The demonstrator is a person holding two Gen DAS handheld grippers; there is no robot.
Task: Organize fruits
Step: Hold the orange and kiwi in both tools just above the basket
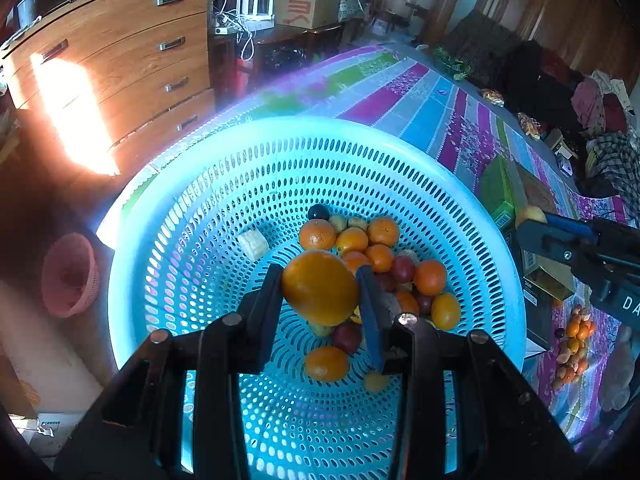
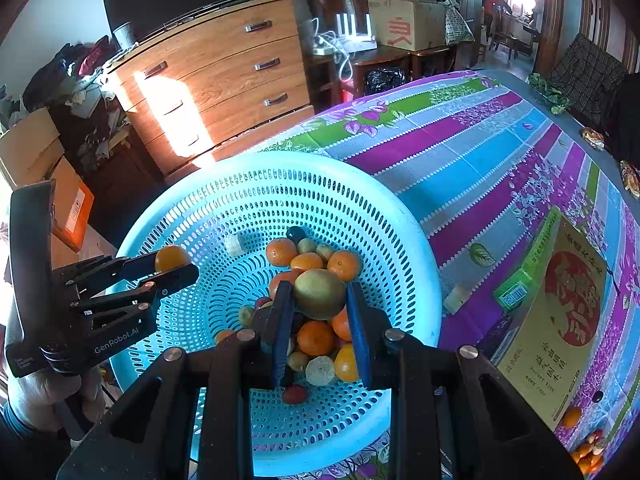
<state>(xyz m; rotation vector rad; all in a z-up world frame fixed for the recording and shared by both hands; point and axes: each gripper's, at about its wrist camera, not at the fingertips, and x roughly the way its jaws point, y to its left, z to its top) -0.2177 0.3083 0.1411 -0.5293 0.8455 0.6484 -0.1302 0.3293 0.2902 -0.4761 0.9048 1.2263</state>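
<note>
Scene: two hand-held grippers poised over a blue perforated basket [image 2: 400,216] on a table w/ striped floral cloth [image 2: 500,148], each carrying fruit.
Left gripper [image 1: 322,286]: jaws closed part-way, pinching a large orange [image 1: 320,286] above the basket's near-centre. Same gripper seen from the right wrist view at far left, a gloved hand [image 2: 36,396] beneath it.
Right gripper [image 2: 320,300]: jaws clamped on a yellow-green round fruit [image 2: 320,294], held over the pile.
Basket contents: heap of mandarins [image 1: 318,234], a few dark red fruits [image 1: 347,336], one near-black fruit [image 1: 319,212] at the far edge, small greenish ones, plus a pale chunk [image 1: 253,243] lying apart to the left.
Outside the basket: small pile of mixed fruit [image 1: 572,344] on the cloth at near right, beside a printed carton [image 2: 560,320] — prob. still to be sorted.
Also there: wooden drawer chest [image 2: 224,80] beyond the table, pink basket [image 1: 70,276] on the floor at left.
Risk 1: both fruits are round and gripped only at the sides; a tilt or loosened squeeze could let one roll out early.
Risk 2: dropped from this height, fruit could bounce off the heap, scatter it, or bruise.
Risk 3: both grippers are over the same basket; releasing together invites a knock between them.
</note>
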